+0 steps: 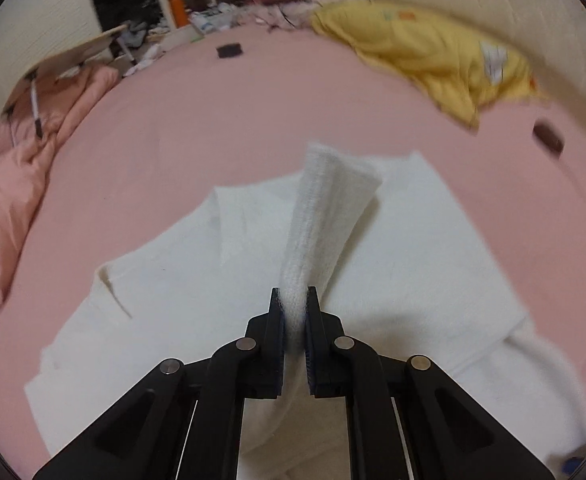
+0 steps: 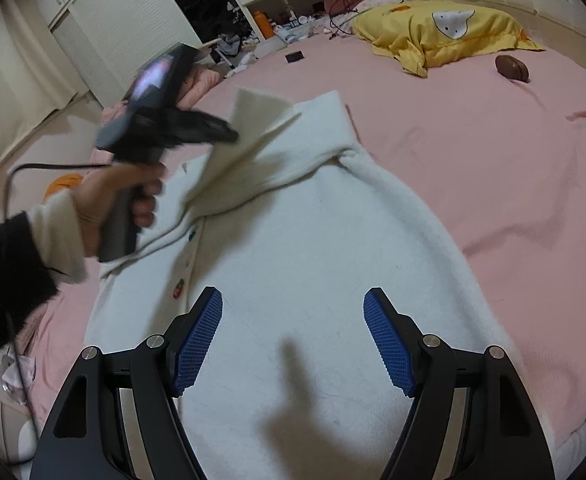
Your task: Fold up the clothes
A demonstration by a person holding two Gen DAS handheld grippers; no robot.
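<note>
A white knitted cardigan (image 2: 313, 240) with coloured buttons (image 2: 179, 286) lies spread on the pink bed sheet (image 2: 473, 152). My left gripper (image 1: 293, 300) is shut on a strip of the cardigan's fabric (image 1: 329, 208), which stands up from the jaws over the rest of the garment (image 1: 165, 300). In the right wrist view the same left gripper (image 2: 231, 136), held by a hand (image 2: 109, 200), lifts a flap of the cardigan (image 2: 253, 128) at the garment's far left. My right gripper (image 2: 293, 304) hovers open over the cardigan's body with nothing between its blue pads (image 2: 197, 344).
A yellow pillow (image 2: 445, 32) lies at the far right of the bed, with a brown object (image 2: 512, 68) beside it and a small black item (image 2: 295, 57) farther back. A pink duvet (image 1: 21, 184) is bunched off the left edge. Cluttered shelves and a wardrobe stand behind.
</note>
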